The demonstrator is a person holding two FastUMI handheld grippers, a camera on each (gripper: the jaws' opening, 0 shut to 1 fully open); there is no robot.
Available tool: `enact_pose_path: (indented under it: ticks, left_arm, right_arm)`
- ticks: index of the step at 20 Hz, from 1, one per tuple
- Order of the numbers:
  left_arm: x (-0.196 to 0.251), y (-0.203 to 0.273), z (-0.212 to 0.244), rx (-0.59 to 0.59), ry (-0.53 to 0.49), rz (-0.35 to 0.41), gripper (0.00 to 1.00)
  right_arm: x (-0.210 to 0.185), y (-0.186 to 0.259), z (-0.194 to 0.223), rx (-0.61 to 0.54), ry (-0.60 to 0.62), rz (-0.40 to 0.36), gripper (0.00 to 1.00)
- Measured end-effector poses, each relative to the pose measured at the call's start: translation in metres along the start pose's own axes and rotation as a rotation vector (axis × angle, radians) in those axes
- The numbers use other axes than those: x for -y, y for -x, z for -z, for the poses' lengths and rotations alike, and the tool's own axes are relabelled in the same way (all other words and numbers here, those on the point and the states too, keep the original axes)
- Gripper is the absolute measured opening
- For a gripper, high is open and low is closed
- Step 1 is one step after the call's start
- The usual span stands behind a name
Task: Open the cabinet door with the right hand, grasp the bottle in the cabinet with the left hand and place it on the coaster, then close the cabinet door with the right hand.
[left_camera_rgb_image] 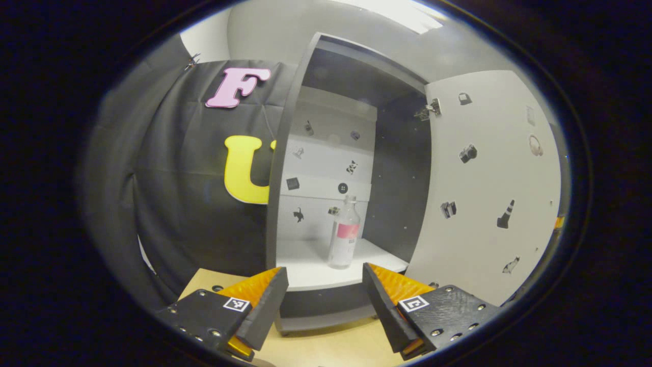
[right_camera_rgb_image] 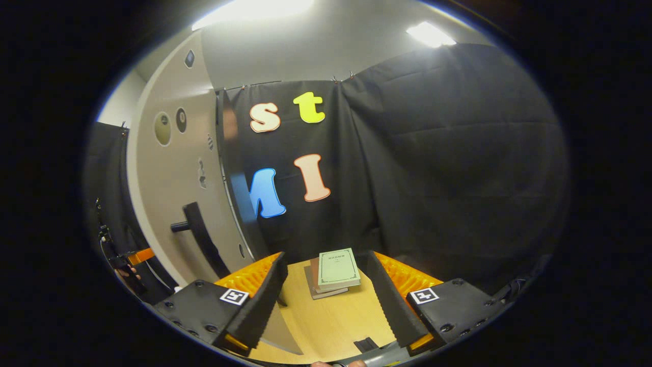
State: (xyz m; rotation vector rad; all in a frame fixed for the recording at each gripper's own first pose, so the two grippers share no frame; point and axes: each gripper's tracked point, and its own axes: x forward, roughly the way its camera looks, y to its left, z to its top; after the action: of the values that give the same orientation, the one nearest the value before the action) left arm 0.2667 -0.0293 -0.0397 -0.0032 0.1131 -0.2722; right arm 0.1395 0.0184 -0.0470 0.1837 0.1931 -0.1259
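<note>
Cabinet door [left_camera_rgb_image: 489,188] open, bottle [left_camera_rgb_image: 344,235] upright inside — both grippers' jaws spread wide, empty.

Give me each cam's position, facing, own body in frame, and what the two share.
Left gripper view: rides the left claw, facing the open cabinet and the bottle on its shelf; own fingers open at bottom.
Right gripper view: rides the right claw, beside the door handle, facing books on the table; fingers open.
Shared: the open door.
</note>
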Motion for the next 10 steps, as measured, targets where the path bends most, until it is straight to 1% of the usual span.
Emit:
enact_pose_path:
  ticks: [1, 2, 3, 4, 5, 9, 10]
  left_arm:
    - [0.003, -0.013, -0.004, 0.005, -0.016, -0.005, 0.9]
    - [0.005, -0.025, -0.007, 0.011, -0.031, -0.015, 0.9]
    - [0.008, -0.037, -0.009, 0.014, -0.041, -0.027, 0.88]
    - [0.013, -0.047, -0.011, 0.018, -0.041, -0.034, 0.9]
    - [0.018, -0.057, -0.01, 0.021, -0.033, -0.033, 0.9]
    - [0.033, -0.105, -0.009, 0.018, -0.041, -0.027, 0.9]
    - [0.037, -0.118, -0.008, 0.012, -0.045, -0.023, 0.88]
  right_arm:
    - [0.003, -0.01, -0.006, 0.013, 0.002, 0.009, 0.9]
    - [0.006, -0.017, -0.009, 0.028, 0.001, 0.01, 0.98]
    - [0.01, -0.024, -0.011, 0.043, 0.0, 0.018, 0.98]
    - [0.016, -0.03, -0.014, 0.063, 0.001, 0.029, 0.98]
    - [0.021, -0.038, -0.017, 0.076, 0.005, 0.035, 0.98]
    - [0.032, -0.068, -0.006, 0.036, 0.033, 0.042, 0.98]
    - [0.035, -0.072, -0.003, 0.027, 0.035, 0.039, 0.98]
